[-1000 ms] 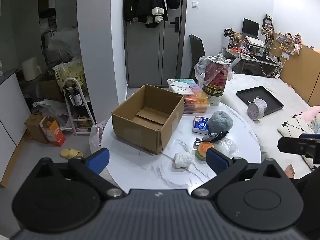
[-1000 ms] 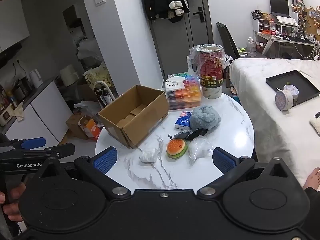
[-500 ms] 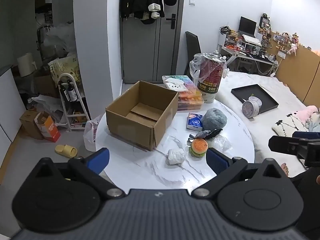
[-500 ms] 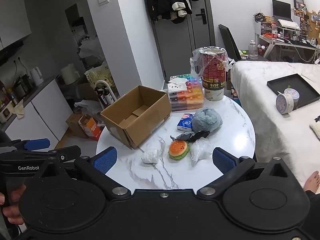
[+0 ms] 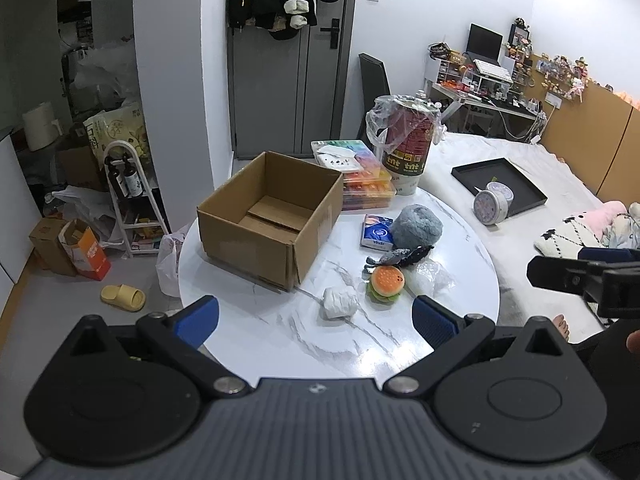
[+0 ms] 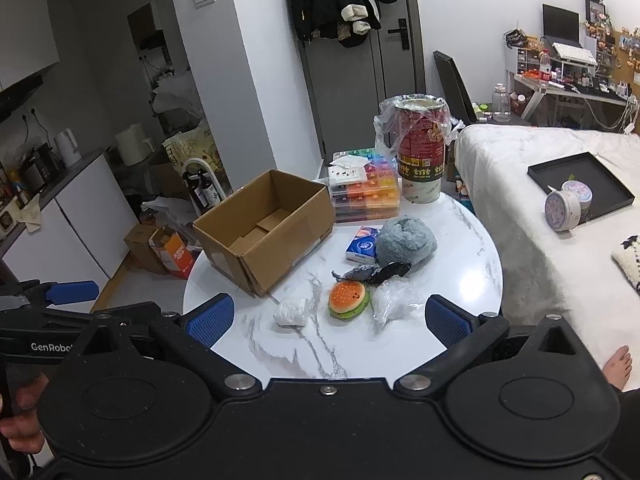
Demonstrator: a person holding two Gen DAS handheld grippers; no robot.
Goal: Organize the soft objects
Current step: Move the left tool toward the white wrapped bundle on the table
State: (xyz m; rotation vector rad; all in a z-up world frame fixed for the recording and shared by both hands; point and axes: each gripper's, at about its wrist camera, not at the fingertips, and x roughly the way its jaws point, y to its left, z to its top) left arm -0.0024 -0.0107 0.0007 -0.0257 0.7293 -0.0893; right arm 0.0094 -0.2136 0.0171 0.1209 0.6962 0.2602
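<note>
On the round white marble table (image 5: pixel 280 332) (image 6: pixel 472 280) stands an open cardboard box (image 5: pixel 268 216) (image 6: pixel 264 232), with nothing inside. To its right lie a grey fluffy ball (image 5: pixel 416 226) (image 6: pixel 406 242), a small dark plush (image 5: pixel 400 257) (image 6: pixel 372 271), a burger plush (image 5: pixel 386 283) (image 6: pixel 348 300), a white wad (image 5: pixel 340 302) (image 6: pixel 291 311) and a clear plastic bag (image 5: pixel 432 276) (image 6: pixel 394 298). My left gripper (image 5: pixel 316 320) and right gripper (image 6: pixel 328 318) hover open above the table's near edge, both holding nothing.
A blue tissue pack (image 5: pixel 376 232), a stack of colourful plastic cases (image 5: pixel 360 176) and a red tin in a plastic bag (image 5: pixel 408 148) stand at the table's back. A bed with a black tray (image 5: pixel 500 184) lies to the right. Floor clutter sits at the left.
Both grippers have risen and drawn back slightly, so the table sits a bit lower and farther in view. Nothing on the table has moved.
</note>
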